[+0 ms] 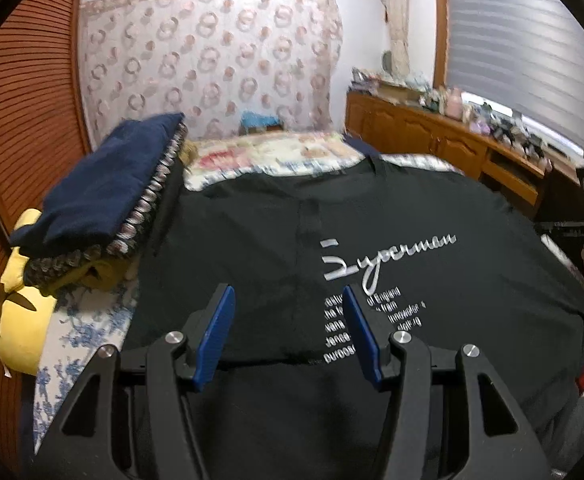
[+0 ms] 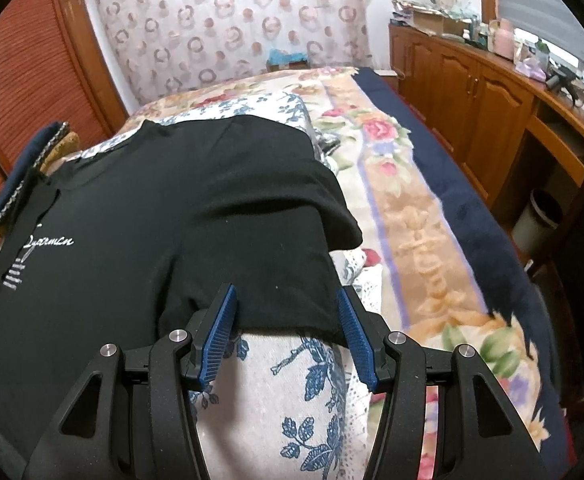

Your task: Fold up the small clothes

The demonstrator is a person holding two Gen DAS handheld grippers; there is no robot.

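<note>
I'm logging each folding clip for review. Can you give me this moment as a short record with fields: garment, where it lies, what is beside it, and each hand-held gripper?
garment: black T-shirt, spread flat, white lettering facing up
surface: bed with floral cover
beside it: stack of folded clothes, navy piece on top
left hand-held gripper: open, over the shirt's near hem, nothing gripped
right hand-held gripper: open, at the hem's corner, fabric edge between the fingers, not pinched
fold state: no fold visible yet
</note>
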